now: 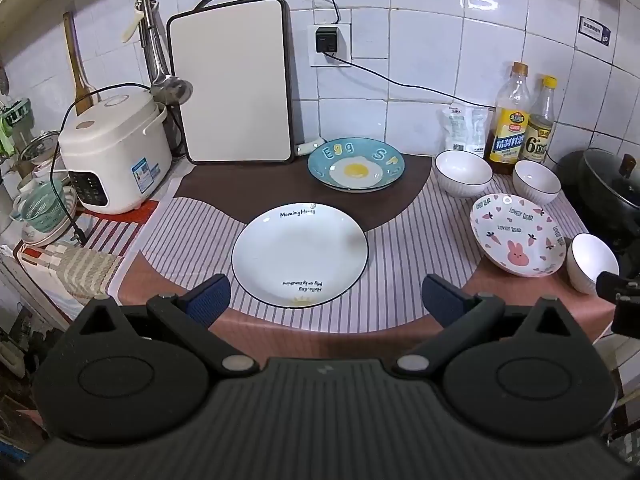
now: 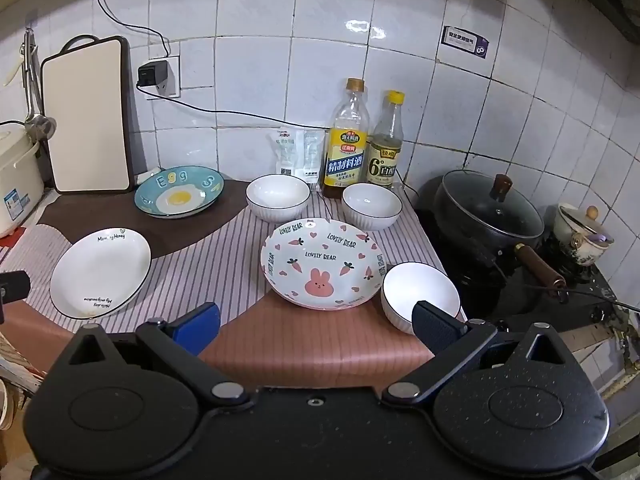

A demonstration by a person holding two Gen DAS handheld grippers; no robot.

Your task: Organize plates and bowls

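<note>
A white plate (image 1: 299,254) (image 2: 100,272) with black lettering lies on the striped mat, just beyond my left gripper (image 1: 326,298), which is open and holds nothing. A blue egg plate (image 1: 356,164) (image 2: 179,191) sits farther back. A pink rabbit plate (image 1: 518,234) (image 2: 321,263) lies ahead of my right gripper (image 2: 316,326), also open and empty. Three white bowls stand around it: two at the back (image 2: 278,196) (image 2: 372,205) and one at the front right (image 2: 420,294), close to the right fingertip. The same bowls (image 1: 463,172) (image 1: 537,181) (image 1: 591,262) show at the right of the left wrist view.
A rice cooker (image 1: 114,152) and a cutting board (image 1: 236,80) stand at the back left. Two bottles (image 2: 346,140) (image 2: 386,142) stand by the tiled wall. A lidded black pot (image 2: 490,210) sits on the stove at the right. The counter's front edge runs just under both grippers.
</note>
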